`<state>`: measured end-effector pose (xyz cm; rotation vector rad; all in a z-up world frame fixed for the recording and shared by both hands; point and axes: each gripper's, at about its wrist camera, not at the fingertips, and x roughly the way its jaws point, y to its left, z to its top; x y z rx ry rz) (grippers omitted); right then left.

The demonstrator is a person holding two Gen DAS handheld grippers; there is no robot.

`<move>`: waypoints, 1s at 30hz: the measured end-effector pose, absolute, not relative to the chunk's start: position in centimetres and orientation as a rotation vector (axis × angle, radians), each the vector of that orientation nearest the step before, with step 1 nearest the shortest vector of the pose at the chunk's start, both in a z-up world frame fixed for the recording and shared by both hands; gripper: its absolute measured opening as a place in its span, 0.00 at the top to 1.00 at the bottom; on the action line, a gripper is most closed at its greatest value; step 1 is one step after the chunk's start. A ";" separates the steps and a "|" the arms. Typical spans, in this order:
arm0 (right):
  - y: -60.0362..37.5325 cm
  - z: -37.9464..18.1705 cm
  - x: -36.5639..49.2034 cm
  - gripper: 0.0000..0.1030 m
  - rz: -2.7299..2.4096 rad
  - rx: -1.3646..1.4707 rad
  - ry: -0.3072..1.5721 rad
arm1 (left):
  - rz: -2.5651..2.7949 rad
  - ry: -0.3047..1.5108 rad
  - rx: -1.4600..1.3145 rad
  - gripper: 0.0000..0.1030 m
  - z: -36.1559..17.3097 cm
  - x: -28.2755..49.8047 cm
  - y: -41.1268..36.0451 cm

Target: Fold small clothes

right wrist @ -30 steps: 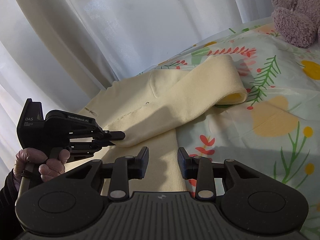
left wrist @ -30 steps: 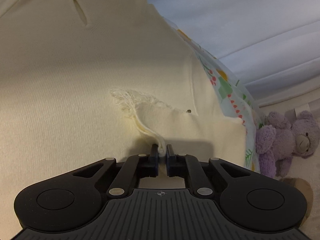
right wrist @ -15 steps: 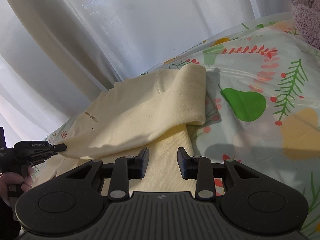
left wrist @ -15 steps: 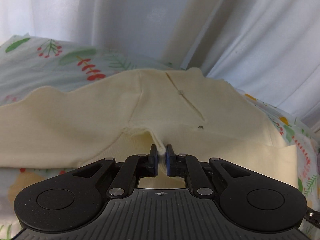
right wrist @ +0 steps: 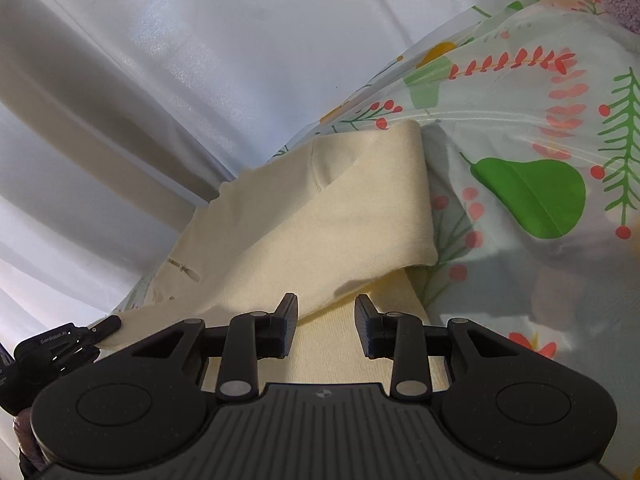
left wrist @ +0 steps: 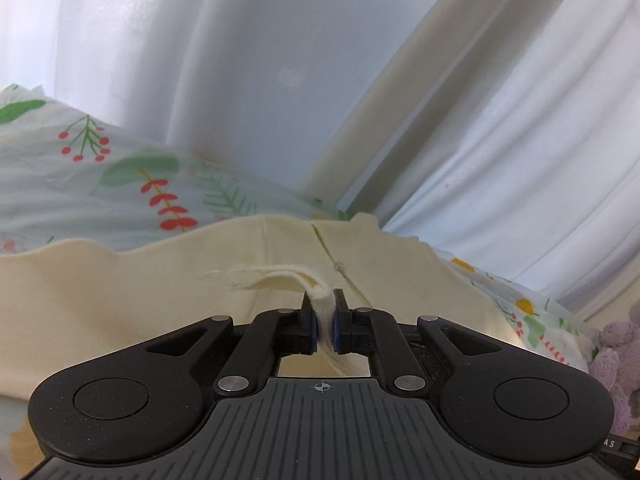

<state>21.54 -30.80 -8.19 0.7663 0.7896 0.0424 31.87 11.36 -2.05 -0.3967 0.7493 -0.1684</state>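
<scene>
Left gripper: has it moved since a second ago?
Yes. In the right wrist view the left gripper, shut on the cream garment, has slid left and down, away from the floral sheet, dragging the folded edge with it.

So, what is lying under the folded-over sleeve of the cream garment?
Under the sleeve lies the cream garment's body, a yellower layer showing below its edge, on the floral sheet. The sleeve covers the rest of the body. The left hand-held gripper pinches the cuff.

Matte black left gripper (left wrist: 325,322), ribbed base, silver rivets, blue pads (left wrist: 315,324)
</scene>
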 end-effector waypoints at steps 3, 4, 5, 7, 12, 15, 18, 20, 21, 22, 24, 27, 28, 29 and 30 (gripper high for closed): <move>-30.9 -8.7 22.7 0.77 -0.001 0.805 0.792 | -0.174 0.758 -0.385 0.92 -2.3 32.3 11.8; -30.9 -8.9 23.2 0.82 -0.020 0.820 0.797 | -0.178 0.762 -0.389 0.92 -2.4 32.4 11.8; -31.0 -9.2 23.5 0.84 -0.037 0.828 0.802 | -0.181 0.768 -0.393 0.92 -2.6 32.6 11.8; -31.1 -9.6 24.1 0.93 -0.062 0.838 0.808 | -0.186 0.777 -0.397 0.92 -3.2 32.9 11.7; -31.7 -9.1 23.9 0.94 -0.115 0.772 0.699 | -0.222 0.783 -0.368 0.91 -4.5 33.5 10.8; -31.9 -8.9 24.1 0.94 -0.173 0.701 0.674 | -0.238 0.805 -0.324 0.91 -5.6 34.0 9.9; -31.6 -9.2 24.2 0.94 -0.167 0.654 0.704 | -0.224 0.836 -0.280 0.91 -6.7 34.0 9.5; -30.9 -9.0 23.8 0.94 -0.149 0.591 0.696 | -0.218 0.835 -0.275 0.91 -7.1 33.8 9.8; -30.6 -9.0 23.6 0.94 -0.138 0.555 0.695 | -0.212 0.835 -0.289 0.91 -7.2 33.7 10.2; -30.1 -8.9 23.6 0.94 -0.131 0.516 0.692 | -0.212 0.834 -0.296 0.91 -7.2 33.8 10.4; -29.8 -8.8 23.9 0.94 -0.129 0.467 0.684 | -0.213 0.813 -0.307 0.91 -6.8 33.8 10.7; -30.1 -8.5 23.9 0.94 -0.127 0.506 0.644 | -0.216 0.794 -0.327 0.91 -6.3 34.0 10.9; -30.3 -8.5 23.9 0.94 -0.123 0.524 0.642 | -0.210 0.801 -0.338 0.91 -6.4 34.2 11.1; -30.4 -8.7 24.0 0.94 -0.119 0.532 0.651 | -0.202 0.811 -0.340 0.91 -6.5 34.3 11.2; -30.4 -9.1 24.1 0.94 -0.114 0.532 0.678 | -0.198 0.821 -0.334 0.90 -6.7 34.3 11.3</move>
